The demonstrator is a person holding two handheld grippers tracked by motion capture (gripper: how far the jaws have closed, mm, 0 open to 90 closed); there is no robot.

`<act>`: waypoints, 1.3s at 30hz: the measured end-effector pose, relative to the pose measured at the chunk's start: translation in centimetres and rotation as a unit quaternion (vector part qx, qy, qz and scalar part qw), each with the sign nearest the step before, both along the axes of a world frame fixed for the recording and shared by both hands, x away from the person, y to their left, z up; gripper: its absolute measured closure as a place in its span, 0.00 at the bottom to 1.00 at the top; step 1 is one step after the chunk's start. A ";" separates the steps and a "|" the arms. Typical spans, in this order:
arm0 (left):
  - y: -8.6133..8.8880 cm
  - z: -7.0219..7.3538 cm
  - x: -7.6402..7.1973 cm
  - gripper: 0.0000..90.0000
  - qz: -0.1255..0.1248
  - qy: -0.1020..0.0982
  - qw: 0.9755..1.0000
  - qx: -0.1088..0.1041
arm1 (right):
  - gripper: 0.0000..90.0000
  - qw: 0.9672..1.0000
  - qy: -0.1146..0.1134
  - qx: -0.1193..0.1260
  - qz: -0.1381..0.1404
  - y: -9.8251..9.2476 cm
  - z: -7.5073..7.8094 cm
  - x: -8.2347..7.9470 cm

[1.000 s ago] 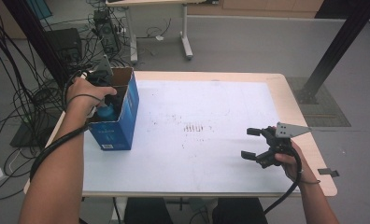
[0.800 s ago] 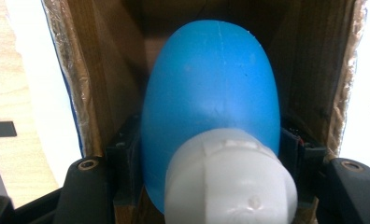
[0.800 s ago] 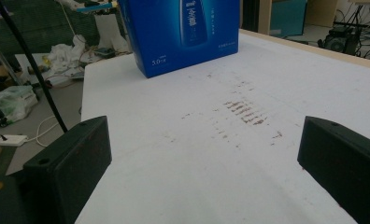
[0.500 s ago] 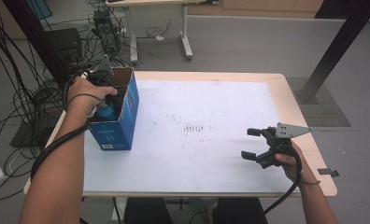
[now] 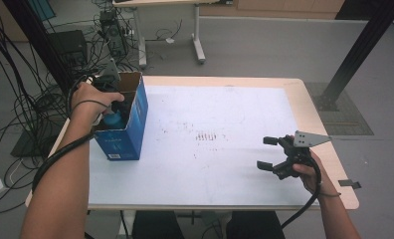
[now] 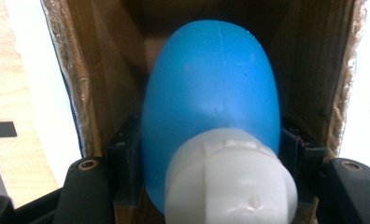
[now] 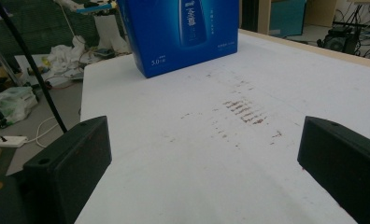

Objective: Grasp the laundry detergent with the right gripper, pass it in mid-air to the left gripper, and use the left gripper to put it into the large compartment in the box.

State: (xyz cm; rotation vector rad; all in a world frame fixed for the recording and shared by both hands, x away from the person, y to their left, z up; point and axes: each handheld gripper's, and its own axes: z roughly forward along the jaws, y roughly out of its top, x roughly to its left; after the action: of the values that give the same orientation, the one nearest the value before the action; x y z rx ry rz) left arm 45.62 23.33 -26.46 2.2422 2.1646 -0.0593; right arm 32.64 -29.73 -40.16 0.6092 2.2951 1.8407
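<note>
left gripper (image 6: 211, 154): clamped on blue bottle (image 6: 211, 88), bottle between its jaws inside the open box (image 5: 130, 129) | right gripper (image 5: 273, 154): wide, nothing held, over worktop (image 5: 210, 164)

"5.0" is printed in white at the lower left of the blue cardboard box (image 7: 185, 35), seen at the upper middle of the right gripper view. The other lettering on it is too small to be read.

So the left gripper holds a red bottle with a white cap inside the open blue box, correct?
Not quite: the bottle is blue, not red. The left gripper view shows it, white cap included, clamped by the left gripper inside the open blue box.
</note>
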 end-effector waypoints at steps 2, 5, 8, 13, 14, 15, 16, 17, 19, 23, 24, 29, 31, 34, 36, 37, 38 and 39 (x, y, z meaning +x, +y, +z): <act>0.0 0.0 0.0 0.41 0.000 0.000 1.000 0.000 | 0.03 1.000 0.000 -0.001 0.000 0.0 0.0 0.0; 0.0 0.0 0.0 0.41 0.000 -0.001 1.000 -0.001 | 0.03 1.000 -0.001 0.000 0.001 0.0 0.0 0.0; 0.0 0.0 0.0 0.41 0.000 0.000 1.000 -0.001 | 0.03 1.000 -0.001 0.000 0.001 0.1 0.0 0.0; 0.0 0.0 0.0 0.41 0.000 0.002 1.000 0.000 | 0.03 1.000 -0.001 0.000 0.000 0.0 0.0 0.0; 0.0 0.0 0.0 0.41 0.000 0.001 1.000 0.000 | 0.03 1.000 -0.001 0.000 0.000 0.0 0.0 0.0; 0.0 0.0 0.0 0.41 0.000 0.001 1.000 0.000 | 0.03 1.000 -0.001 0.000 0.000 0.0 0.0 0.0; 0.0 0.0 0.0 0.41 0.001 0.000 1.000 0.000 | 0.03 1.000 -0.001 0.000 -0.001 0.0 0.0 0.0; 0.0 0.0 0.0 0.41 0.000 0.001 1.000 0.000 | 0.03 1.000 -0.001 0.000 0.000 0.0 0.0 0.0; 0.0 0.0 0.0 0.41 0.000 0.001 1.000 0.000 | 0.03 1.000 -0.001 0.000 0.000 0.0 0.0 0.0; 0.2 0.0 0.0 0.41 -0.001 0.001 1.000 0.000 | 0.03 1.000 0.000 -0.001 0.001 0.0 0.0 0.0; 0.2 0.0 0.0 0.41 -0.001 0.001 1.000 -0.001 | 0.03 1.000 0.000 -0.001 0.001 0.0 0.0 0.0; 0.4 0.0 0.1 0.41 0.002 0.003 1.000 -0.005 | 0.03 1.000 0.001 -0.001 0.002 0.0 -0.1 0.0; 0.4 0.0 0.1 0.41 0.002 0.004 1.000 -0.007 | 0.03 1.000 0.000 -0.001 0.002 0.0 -0.1 0.0; 0.4 0.0 0.1 0.41 0.003 0.003 1.000 -0.006 | 0.03 1.000 0.001 -0.002 0.002 0.0 -0.1 0.0; 0.4 -0.1 0.1 0.41 0.005 0.003 1.000 -0.007 | 0.03 1.000 0.002 -0.003 0.003 0.1 -0.1 0.0; 0.4 -0.1 0.1 0.41 0.006 0.005 1.000 -0.007 | 0.03 1.000 0.002 -0.003 0.003 0.1 -0.1 0.0; 0.4 -0.1 0.1 0.41 0.004 0.006 1.000 -0.005 | 0.03 1.000 0.002 -0.003 0.003 0.1 -0.2 0.0; 0.4 -0.1 0.1 0.41 0.005 0.006 1.000 -0.004 | 0.03 1.000 0.002 -0.003 0.004 0.1 -0.2 0.0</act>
State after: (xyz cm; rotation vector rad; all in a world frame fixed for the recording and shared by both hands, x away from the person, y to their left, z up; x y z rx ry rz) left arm 45.72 23.72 -26.54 2.2327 2.1760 -0.0817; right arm 32.66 -29.58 -40.32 0.6026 2.3087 1.8368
